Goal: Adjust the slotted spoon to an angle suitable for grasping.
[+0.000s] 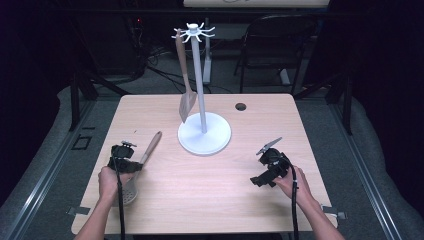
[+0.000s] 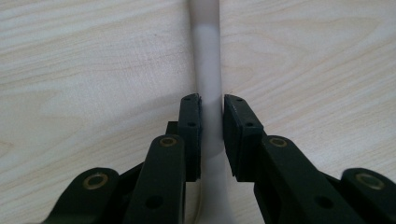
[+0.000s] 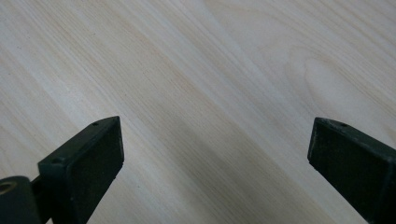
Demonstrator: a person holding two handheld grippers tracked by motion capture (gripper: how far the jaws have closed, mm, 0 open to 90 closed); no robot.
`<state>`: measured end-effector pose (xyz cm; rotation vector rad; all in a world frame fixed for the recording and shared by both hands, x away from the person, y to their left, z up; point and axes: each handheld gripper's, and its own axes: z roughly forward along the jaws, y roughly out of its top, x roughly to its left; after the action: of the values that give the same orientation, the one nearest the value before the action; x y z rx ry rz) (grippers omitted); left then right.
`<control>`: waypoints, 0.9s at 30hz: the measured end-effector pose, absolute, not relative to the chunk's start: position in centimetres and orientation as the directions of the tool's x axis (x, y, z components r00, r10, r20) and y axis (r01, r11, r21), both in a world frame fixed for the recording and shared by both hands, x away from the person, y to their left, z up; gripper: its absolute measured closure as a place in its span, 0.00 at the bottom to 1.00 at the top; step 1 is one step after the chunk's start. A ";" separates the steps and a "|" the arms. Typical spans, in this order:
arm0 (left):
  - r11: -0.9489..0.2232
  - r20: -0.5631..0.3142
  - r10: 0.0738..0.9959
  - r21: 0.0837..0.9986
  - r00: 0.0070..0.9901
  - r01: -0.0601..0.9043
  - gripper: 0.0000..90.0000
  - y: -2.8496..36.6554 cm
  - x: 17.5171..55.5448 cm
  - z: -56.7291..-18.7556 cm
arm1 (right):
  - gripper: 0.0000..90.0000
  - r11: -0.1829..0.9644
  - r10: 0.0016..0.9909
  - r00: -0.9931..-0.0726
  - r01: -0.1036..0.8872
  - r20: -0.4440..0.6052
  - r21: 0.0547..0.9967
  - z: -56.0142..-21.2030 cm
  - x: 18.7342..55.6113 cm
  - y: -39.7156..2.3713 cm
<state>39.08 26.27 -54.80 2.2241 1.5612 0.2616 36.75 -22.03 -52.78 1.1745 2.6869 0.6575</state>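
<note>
Your left gripper [image 2: 212, 140] clamps the slotted spoon [image 1: 142, 162] by its slim, stiff, smooth handle near the desk's left edge. Keep the grip firm; the head end probably outweighs it. Your right gripper [image 3: 215, 158] stands released.

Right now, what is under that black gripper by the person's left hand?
Under the left gripper lies a slotted spoon on the table; its pale neck sits between the jaws. Its wooden handle points toward the white stand. The hand covers part of the bowl.

The wooden table [image 1: 200, 200] bears a white rack [image 1: 204, 134] and a skimmer [image 1: 142, 160].
</note>
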 end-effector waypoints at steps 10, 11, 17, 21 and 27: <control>-0.338 -0.074 0.914 0.409 0.400 0.848 0.87 26.3 38.6 -54.6 | 0.04 0.618 0.718 -0.695 0.661 0.036 0.427 -52.9 36.9 -22.0; -0.345 -0.073 0.911 0.407 0.406 0.846 0.87 26.3 38.5 -54.6 | 0.04 0.618 0.718 -0.695 0.661 0.037 0.425 -52.9 36.9 -22.0; -0.390 -0.070 0.892 0.381 0.447 0.838 0.87 26.2 38.0 -54.4 | 0.04 0.613 0.720 -0.693 0.665 0.046 0.428 -53.0 36.8 -21.9; -0.396 -0.070 0.890 0.372 0.451 0.840 0.87 26.2 37.8 -54.4 | 0.04 0.628 0.711 -0.702 0.661 0.042 0.410 -53.0 36.9 -21.9; -0.417 -0.055 0.884 0.356 0.464 0.836 0.87 26.1 37.2 -54.3 | 0.04 0.638 0.707 -0.706 0.658 0.034 0.401 -53.0 36.9 -21.9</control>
<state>37.23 26.13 -54.29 2.3847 1.4575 0.1996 36.86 -21.91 -53.01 1.1421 2.7273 0.5904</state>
